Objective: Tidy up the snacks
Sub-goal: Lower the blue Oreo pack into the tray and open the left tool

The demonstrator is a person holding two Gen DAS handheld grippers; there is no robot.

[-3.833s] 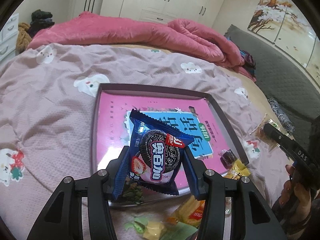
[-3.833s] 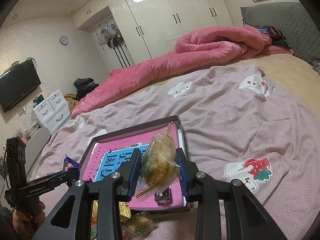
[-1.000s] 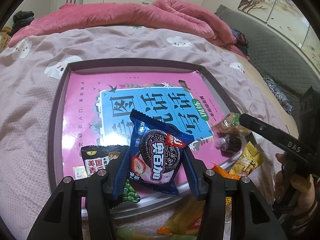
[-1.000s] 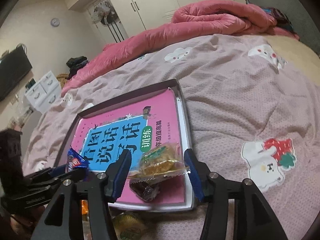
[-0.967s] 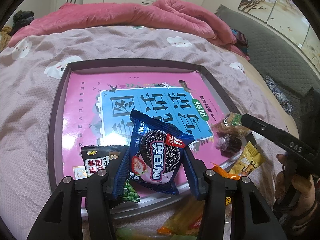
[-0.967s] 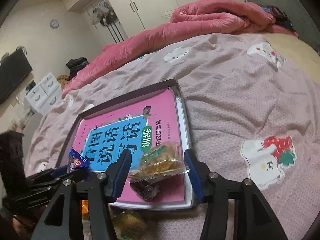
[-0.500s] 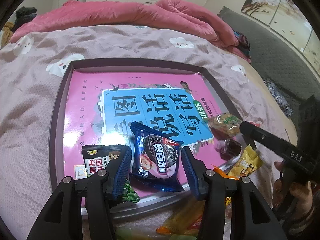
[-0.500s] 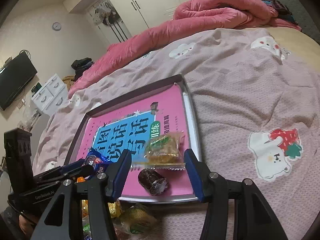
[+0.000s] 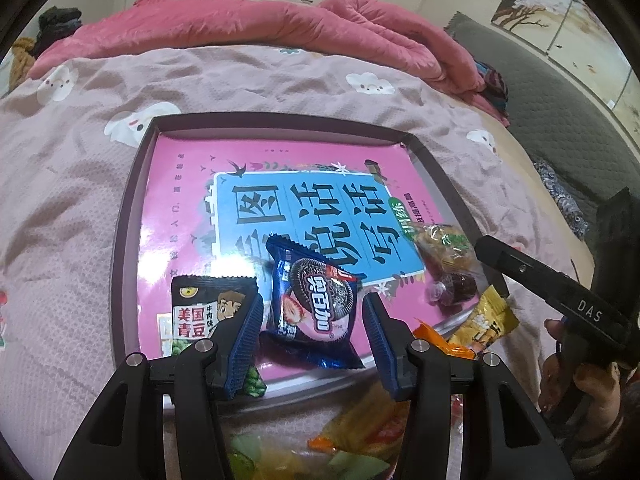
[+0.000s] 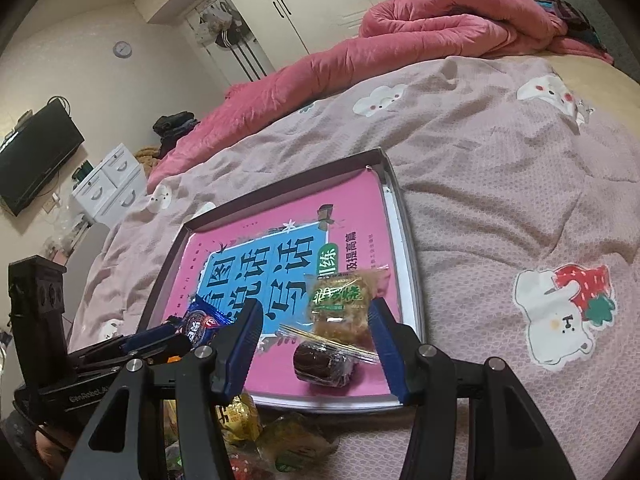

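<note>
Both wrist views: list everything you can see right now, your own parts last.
Tray: one, dark-rimmed, on the bed.
Book: one, pink and blue, lying in the tray.
Oreo packet: one, blue, on the book between the left claw's fingers.
Green pea packet: one, black, tray's near-left corner.
Pastry packet: one, clear, on the book.
Dark candy: one, brown, near the tray's edge.
Loose snacks: several, yellow and orange, beside the tray.
Quilt: one, pink, far side.
Left claw: open.
Right claw: open.
</note>
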